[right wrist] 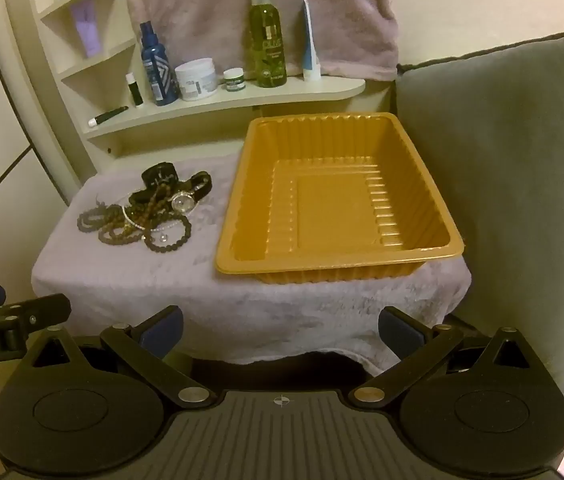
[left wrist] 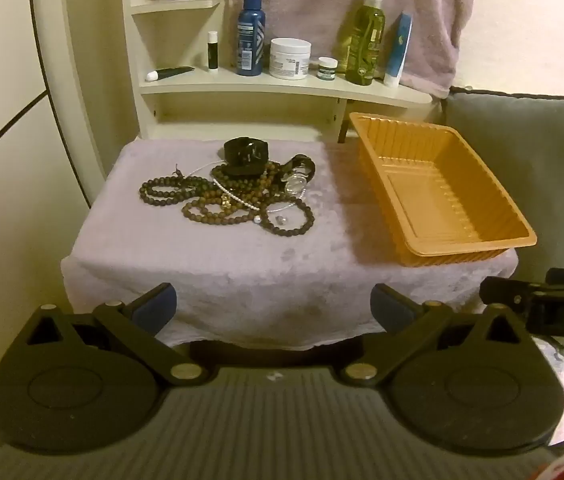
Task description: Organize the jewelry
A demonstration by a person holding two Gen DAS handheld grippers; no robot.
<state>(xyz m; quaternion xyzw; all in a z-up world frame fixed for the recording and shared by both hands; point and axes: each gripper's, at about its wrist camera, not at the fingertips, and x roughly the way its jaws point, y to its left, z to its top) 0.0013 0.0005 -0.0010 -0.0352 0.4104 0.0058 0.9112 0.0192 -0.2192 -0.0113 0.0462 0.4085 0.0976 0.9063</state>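
1. Landmark: orange plastic tray (right wrist: 338, 200), ribbed walls, nothing in it, sitting on a small table draped in a pale lilac towel (right wrist: 249, 304).
2. Jewelry pile (left wrist: 227, 196) lies on the towel just left of the tray, apart from it: tangled brown bead strands, a thin white strand, and a black bangle (left wrist: 243, 152) at the far end.
3. A wristwatch (right wrist: 183, 202) with round glass face sits on the pile's tray-side edge; small clear stud near the nearest bead loop.
4. Left gripper (left wrist: 273, 304): fingers spread wide, nothing between them, hovering off the table's near edge, short of the pile.
5. Right gripper (right wrist: 279, 328): likewise spread wide and unloaded, near side of the tray, off the table.
6. Behind the tray: cream shelf (left wrist: 282, 84) with bottles, jars, tubes. Grey cushion (right wrist: 502, 180) right of the tray.
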